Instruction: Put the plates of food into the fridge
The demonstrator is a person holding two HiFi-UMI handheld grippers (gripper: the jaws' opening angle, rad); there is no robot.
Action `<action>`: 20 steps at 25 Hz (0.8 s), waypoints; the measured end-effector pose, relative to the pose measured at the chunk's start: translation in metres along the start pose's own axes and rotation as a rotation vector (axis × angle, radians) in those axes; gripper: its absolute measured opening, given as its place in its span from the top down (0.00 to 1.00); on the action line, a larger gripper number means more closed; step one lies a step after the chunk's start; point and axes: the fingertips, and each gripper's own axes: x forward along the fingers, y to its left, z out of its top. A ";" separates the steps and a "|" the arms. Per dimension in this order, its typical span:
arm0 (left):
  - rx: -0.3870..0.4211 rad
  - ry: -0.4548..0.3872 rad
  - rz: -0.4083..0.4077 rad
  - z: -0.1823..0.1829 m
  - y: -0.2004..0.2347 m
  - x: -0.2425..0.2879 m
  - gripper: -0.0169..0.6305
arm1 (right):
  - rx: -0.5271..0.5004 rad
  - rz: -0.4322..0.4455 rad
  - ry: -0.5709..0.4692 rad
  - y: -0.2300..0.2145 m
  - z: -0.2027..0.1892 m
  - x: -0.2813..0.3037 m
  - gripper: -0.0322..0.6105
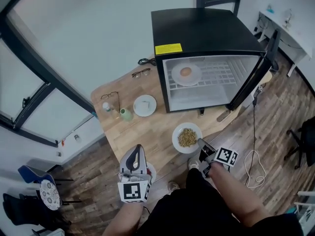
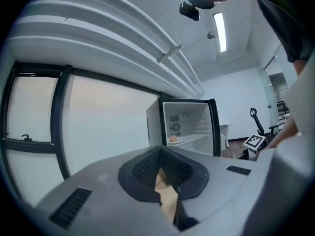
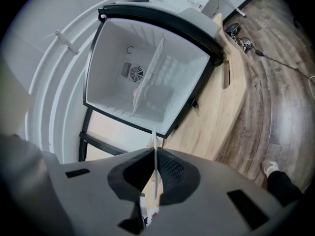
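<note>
Nearest you, at the tabletop's (image 1: pixel 147 132) near edge, your left gripper (image 1: pixel 138 149) has its fingers pressed together at the tips with nothing between them. To its right, your right gripper (image 1: pixel 201 142) has its fingers pinching the rim of the plate of grains (image 1: pixel 176 136). That plate sits over the near right edge of the tabletop; I cannot tell whether it touches the wood.

Past it is bare wood up to the fridge (image 1: pixel 202 31), which stands on the far right corner. Its door (image 1: pixel 251 82) is swung open to the right. On the left part of its wire shelf lies a plate (image 1: pixel 173 75) with a round bun-coloured item (image 1: pixel 185 72).

Left of the fridge's front is a plate with a white piece (image 1: pixel 152 107). Just beside it stand a green cup (image 1: pixel 126 114) and a small bottle (image 1: pixel 106 106). One pair of glasses (image 1: pixel 110 95) is near the left edge and another (image 1: pixel 141 73) farther back. A black cable (image 1: pixel 146 61) lies at the far edge.

Count: three plates, two pairs of glasses, one cup, one bottle, one fridge.
</note>
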 end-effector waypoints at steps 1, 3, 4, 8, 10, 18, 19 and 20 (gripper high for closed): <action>0.002 -0.004 -0.009 0.004 -0.003 0.006 0.97 | -0.005 0.002 -0.010 0.001 0.008 -0.002 0.90; 0.007 -0.014 -0.020 0.009 -0.008 0.017 0.97 | -0.005 0.013 -0.036 0.004 0.025 -0.006 0.90; 0.007 -0.017 -0.022 0.011 -0.009 0.022 0.97 | 0.002 0.018 -0.052 0.006 0.033 -0.007 0.90; 0.002 -0.013 -0.036 0.017 -0.018 0.044 0.97 | 0.017 0.035 -0.126 0.015 0.071 -0.016 0.90; 0.003 -0.010 -0.052 0.020 -0.024 0.056 0.97 | 0.016 0.034 -0.170 0.019 0.092 -0.021 0.90; 0.012 -0.045 -0.099 0.044 -0.047 0.098 0.97 | -0.002 0.017 -0.286 0.030 0.159 -0.035 0.90; 0.014 -0.048 -0.107 0.047 -0.050 0.102 0.97 | 0.001 0.023 -0.294 0.033 0.165 -0.036 0.90; 0.018 -0.052 -0.116 0.050 -0.054 0.107 0.97 | 0.001 0.029 -0.303 0.036 0.172 -0.037 0.90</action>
